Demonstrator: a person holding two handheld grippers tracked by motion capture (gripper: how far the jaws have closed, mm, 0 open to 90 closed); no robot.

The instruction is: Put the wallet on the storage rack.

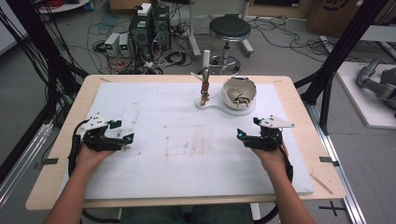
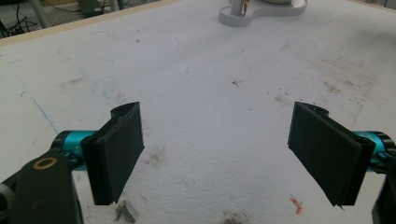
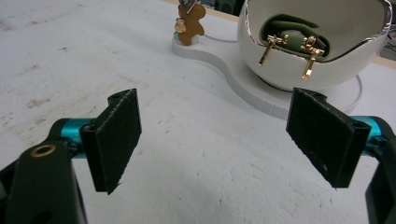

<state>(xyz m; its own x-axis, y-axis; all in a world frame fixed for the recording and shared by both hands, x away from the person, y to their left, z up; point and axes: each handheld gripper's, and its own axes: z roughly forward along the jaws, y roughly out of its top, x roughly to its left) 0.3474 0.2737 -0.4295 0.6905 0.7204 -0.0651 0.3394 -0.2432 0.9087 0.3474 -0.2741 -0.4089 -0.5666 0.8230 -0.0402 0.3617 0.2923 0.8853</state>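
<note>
A white stand (image 1: 215, 105) sits at the far middle of the white foam sheet (image 1: 187, 154). It carries a glossy white egg-shaped bowl (image 1: 239, 93) and a thin post (image 1: 205, 77). In the right gripper view the bowl (image 3: 322, 65) holds a green cushion (image 3: 292, 37) with gold clips (image 3: 309, 58) on it, and a brown gingerbread charm (image 3: 190, 23) hangs at the post's foot. My left gripper (image 1: 125, 130) rests at the sheet's left and is open, with bare foam between its pads (image 2: 116, 154). My right gripper (image 1: 246, 128) is open too, a short way in front of the bowl.
The foam sheet covers a wooden table (image 1: 60, 154) with narrow bare margins. Beyond the far edge stand a black stool (image 1: 229, 29), computer boxes (image 1: 149, 25) and loose cables. Black frame posts (image 1: 336, 51) rise at both sides. A grey robot arm (image 1: 378, 81) lies off to the right.
</note>
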